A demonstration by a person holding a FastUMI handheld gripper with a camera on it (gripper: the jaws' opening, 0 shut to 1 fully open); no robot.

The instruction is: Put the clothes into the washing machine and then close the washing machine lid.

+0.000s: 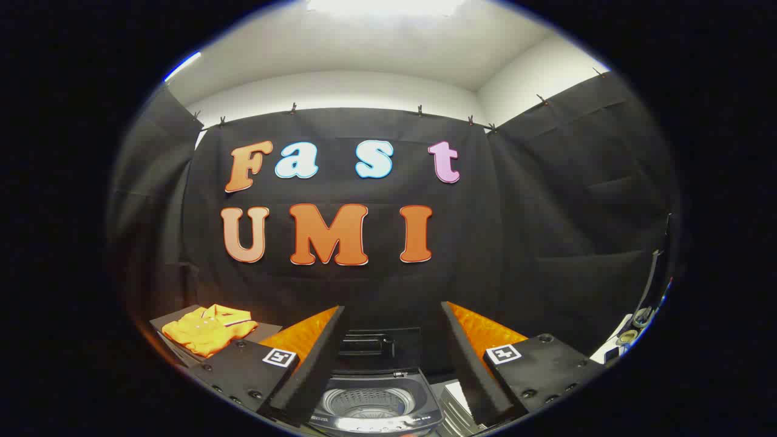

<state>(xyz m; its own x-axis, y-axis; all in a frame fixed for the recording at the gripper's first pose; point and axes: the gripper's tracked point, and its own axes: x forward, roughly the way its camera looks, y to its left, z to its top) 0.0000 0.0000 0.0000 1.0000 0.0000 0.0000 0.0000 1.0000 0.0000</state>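
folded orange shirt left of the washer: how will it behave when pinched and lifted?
The orange shirt is folded cloth, so likely floppy: a pinch may lift only the top layers and unfold it. Probably light. The gripper is open, above the washing machine, whose lid looks raised.

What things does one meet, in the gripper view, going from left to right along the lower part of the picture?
Folded yellow shirt beyond the left finger → open washing machine between the spread fingers of the gripper, nothing held → pale stack by the right finger.
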